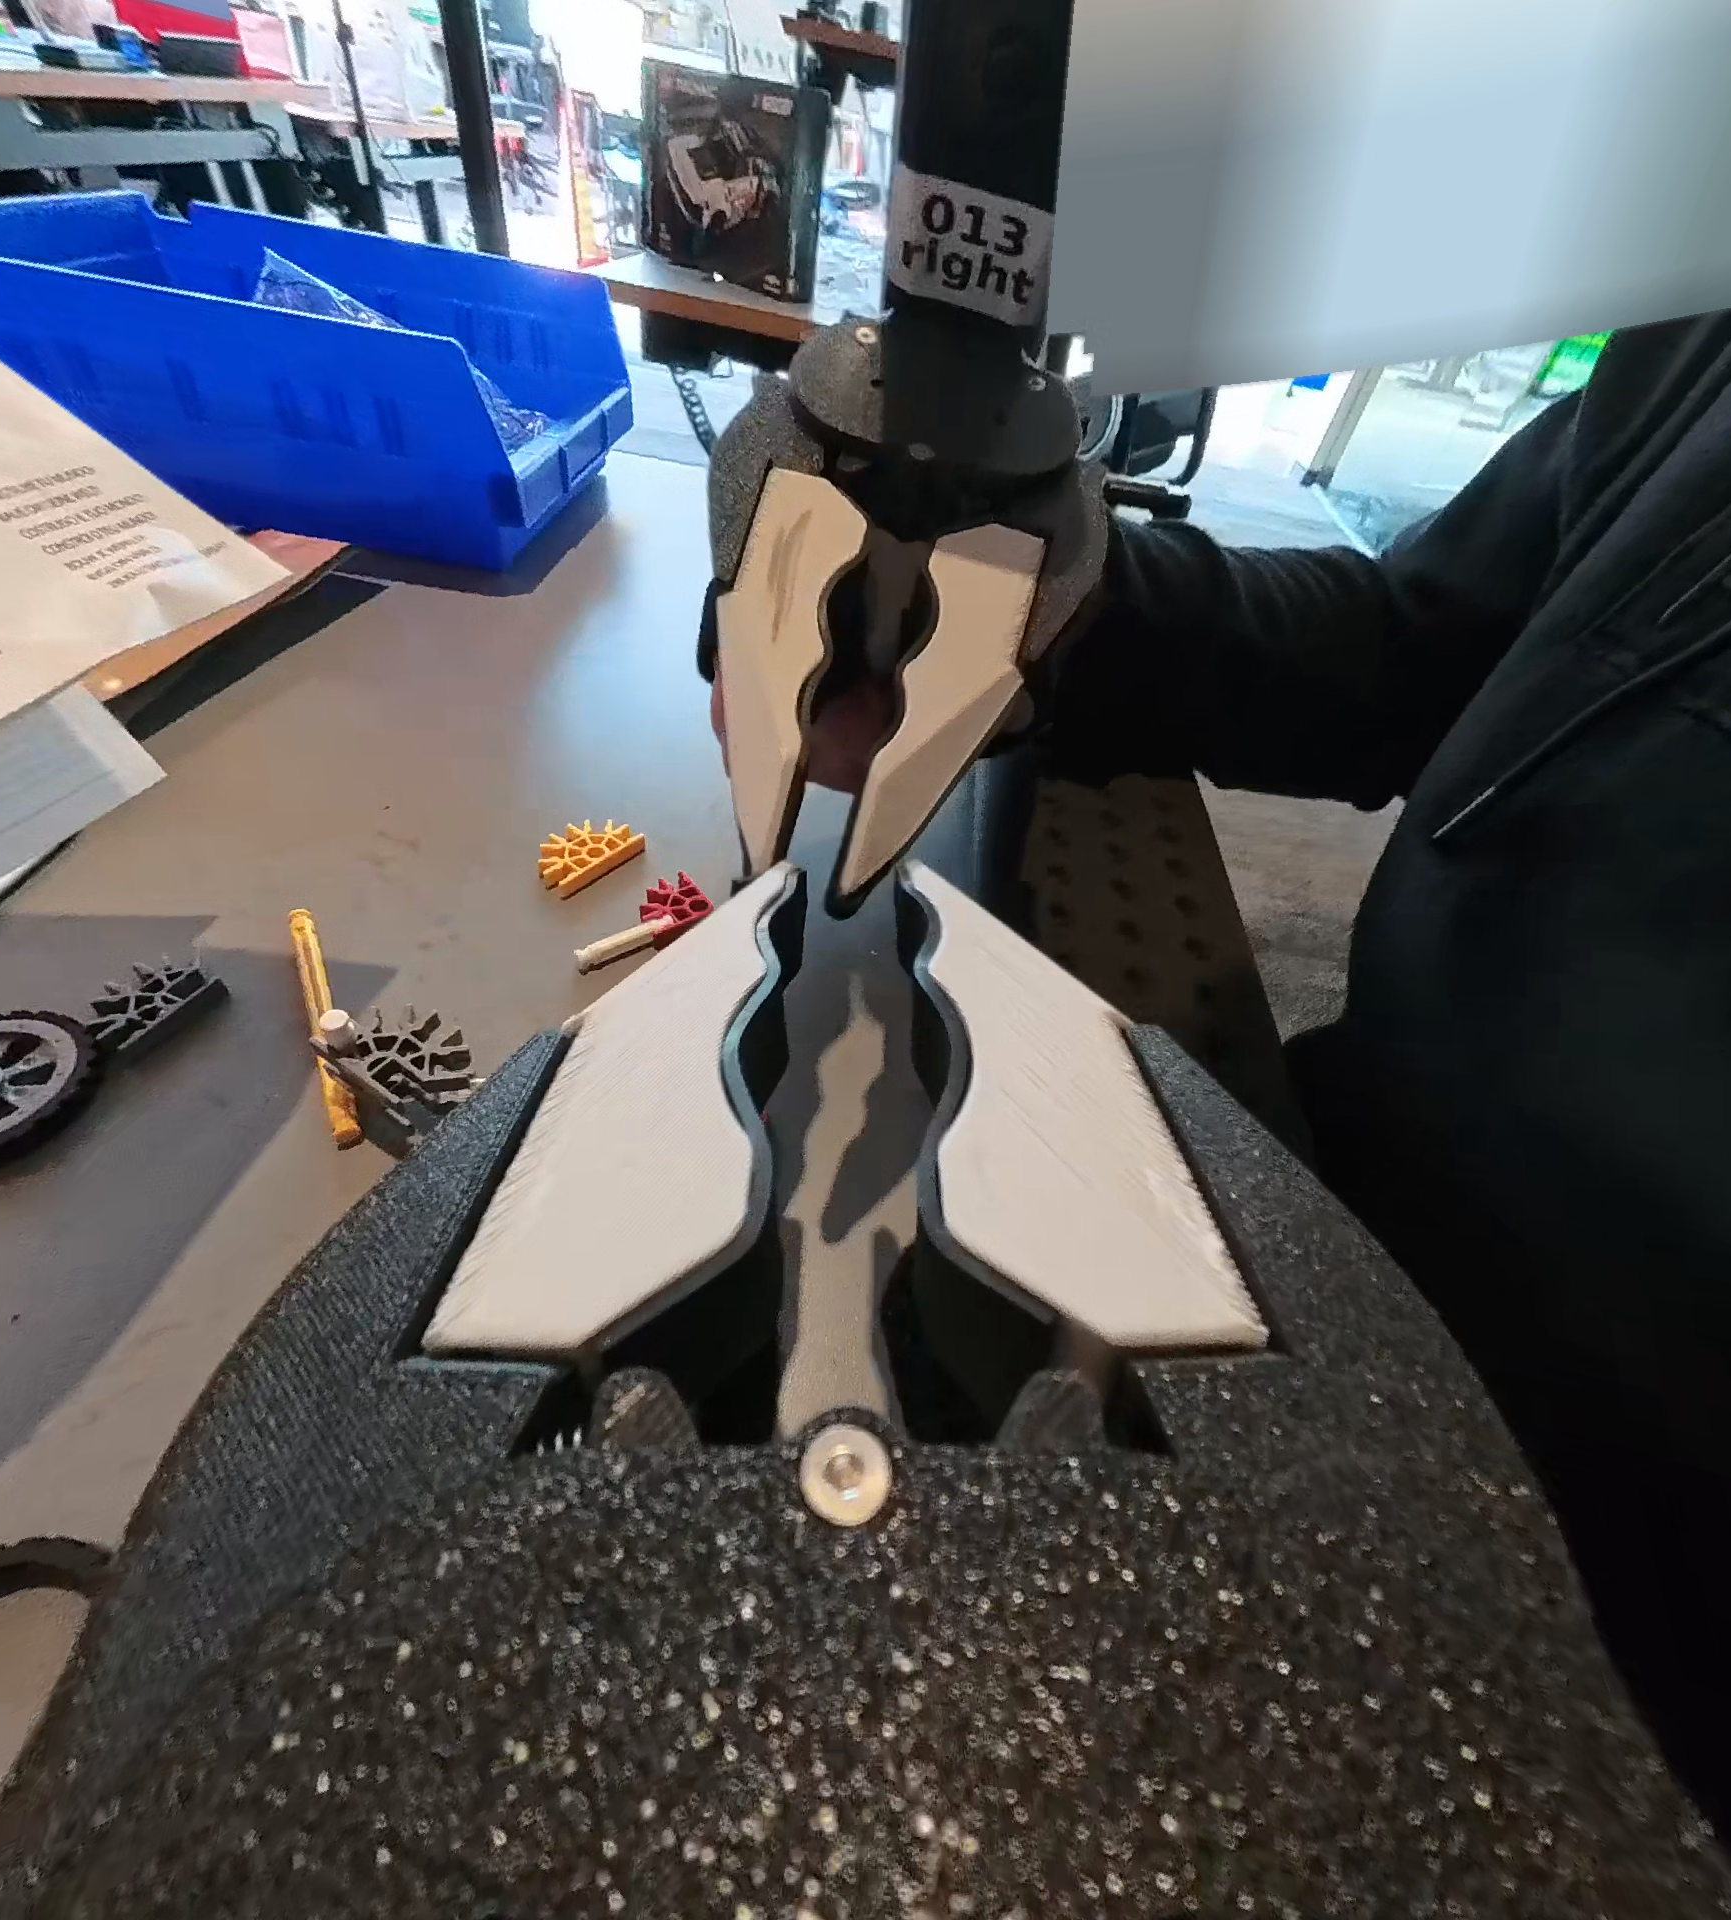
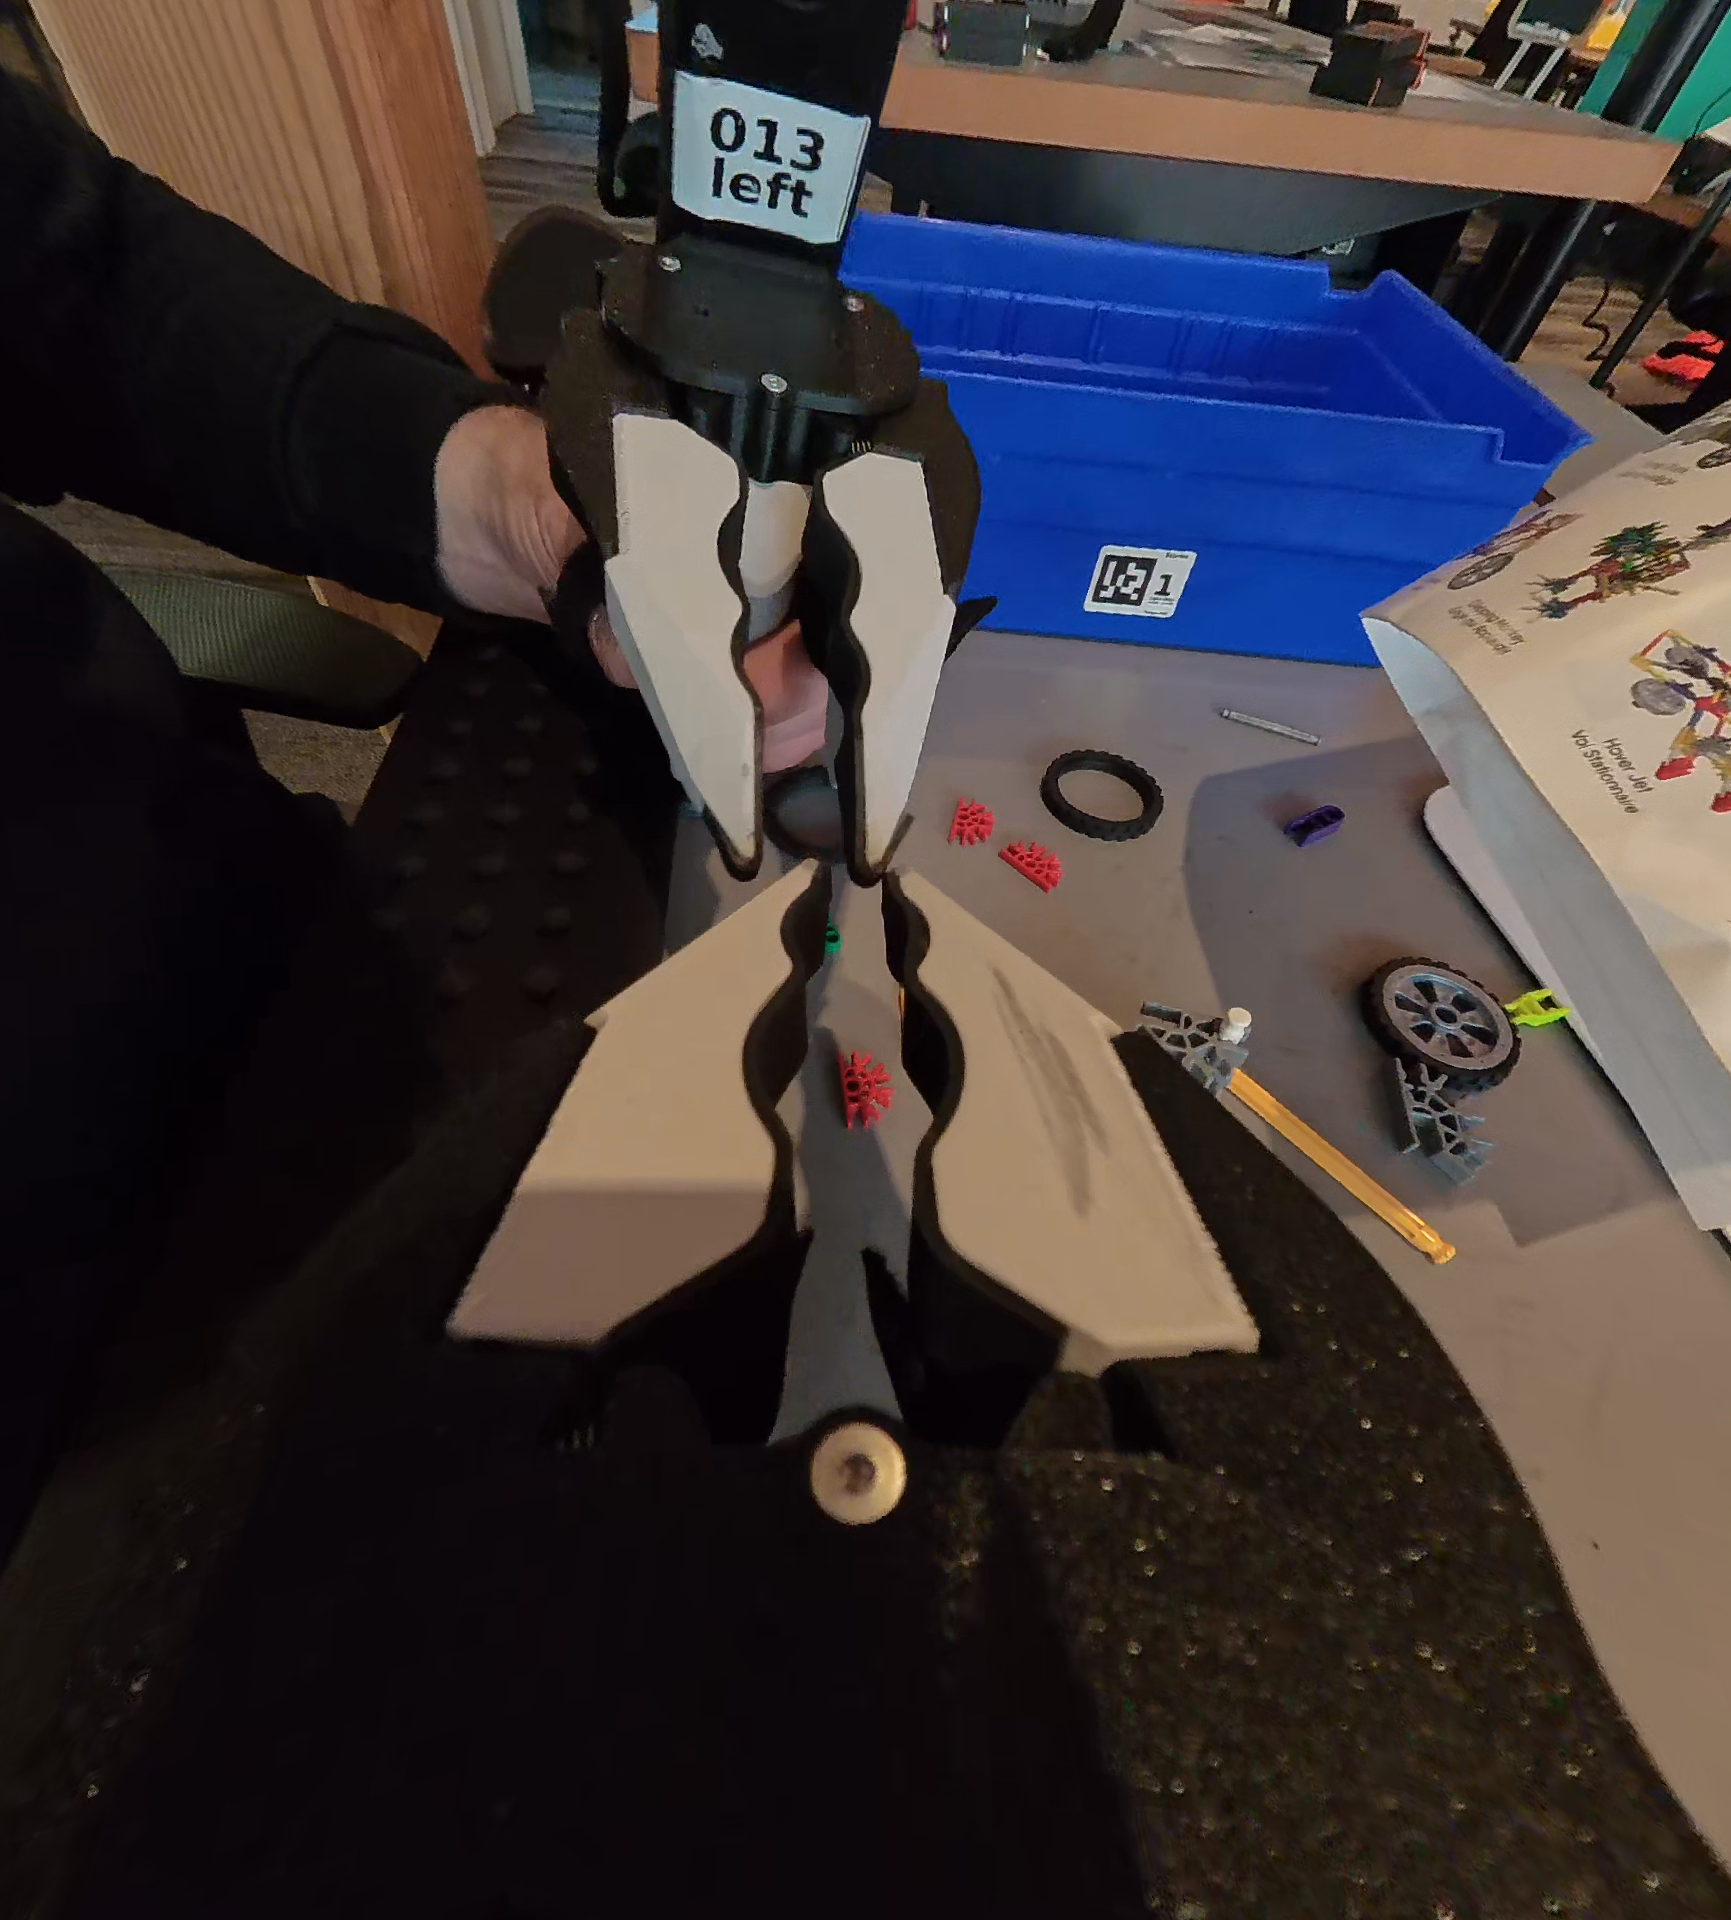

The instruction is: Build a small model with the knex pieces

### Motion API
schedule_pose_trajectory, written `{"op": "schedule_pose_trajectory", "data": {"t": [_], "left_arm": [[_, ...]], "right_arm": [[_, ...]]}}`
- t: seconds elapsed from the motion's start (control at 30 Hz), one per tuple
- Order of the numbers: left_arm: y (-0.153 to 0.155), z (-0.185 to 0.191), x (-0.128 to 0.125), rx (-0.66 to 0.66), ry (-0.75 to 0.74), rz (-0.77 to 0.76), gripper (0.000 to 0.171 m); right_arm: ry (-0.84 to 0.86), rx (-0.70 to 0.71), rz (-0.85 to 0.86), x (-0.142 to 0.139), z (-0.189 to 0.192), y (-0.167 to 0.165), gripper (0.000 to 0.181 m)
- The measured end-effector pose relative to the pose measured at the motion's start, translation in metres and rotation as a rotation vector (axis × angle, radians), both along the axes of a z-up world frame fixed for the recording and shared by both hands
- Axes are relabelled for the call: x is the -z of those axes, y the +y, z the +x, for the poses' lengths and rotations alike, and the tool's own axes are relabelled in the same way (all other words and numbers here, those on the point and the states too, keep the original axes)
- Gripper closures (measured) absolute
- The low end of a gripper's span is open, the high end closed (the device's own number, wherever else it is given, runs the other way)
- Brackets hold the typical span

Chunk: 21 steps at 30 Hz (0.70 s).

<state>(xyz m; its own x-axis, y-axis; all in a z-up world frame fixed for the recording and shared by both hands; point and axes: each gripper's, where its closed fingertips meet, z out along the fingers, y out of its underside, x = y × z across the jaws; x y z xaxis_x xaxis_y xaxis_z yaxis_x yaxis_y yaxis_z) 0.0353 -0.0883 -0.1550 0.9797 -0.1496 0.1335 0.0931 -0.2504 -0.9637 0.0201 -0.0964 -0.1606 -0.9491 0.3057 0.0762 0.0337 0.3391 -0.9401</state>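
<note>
Closest to the lens are the pale fingers of the right gripper, slightly parted with nothing between them. Through the gap a red toothed connector shows on the grey worktop, and a small green bit shows too; whether that rests on the worktop I cannot tell.

The left gripper meets it tip to tip, its fingers also a little apart and empty. The left wrist view gives the same: left gripper in front, right gripper facing it, tips almost touching.

Beyond them lie two more red connectors, a bare black tyre and a purple clip, all loose and apart.

Some pieces are already joined:
- a yellow rod is in a grey connector;
- a spoked wheel is beside another grey connector;
- a red connector is on a pale rod.

An orange connector lies alone. A blue bin stands behind, and a printed booklet lies to one side.
</note>
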Motion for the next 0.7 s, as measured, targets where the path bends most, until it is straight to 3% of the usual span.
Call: {"op": "schedule_pose_trajectory", "data": {"t": [0.23,0.5,0.7], "left_arm": [[0.003,0.005,0.011,0.020,0.057,-0.048,0.155],[0.003,0.008,0.000,0.041,0.067,0.010,0.158],[0.003,0.009,-0.007,0.024,0.251,0.012,0.151]], "right_arm": [[0.019,-0.002,0.038,0.006,0.000,-0.001,0.174],[0.061,-0.017,0.010,-0.005,0.004,-0.002,0.175],[0.138,0.017,-0.020,-0.016,0.002,-0.001,0.174]]}}
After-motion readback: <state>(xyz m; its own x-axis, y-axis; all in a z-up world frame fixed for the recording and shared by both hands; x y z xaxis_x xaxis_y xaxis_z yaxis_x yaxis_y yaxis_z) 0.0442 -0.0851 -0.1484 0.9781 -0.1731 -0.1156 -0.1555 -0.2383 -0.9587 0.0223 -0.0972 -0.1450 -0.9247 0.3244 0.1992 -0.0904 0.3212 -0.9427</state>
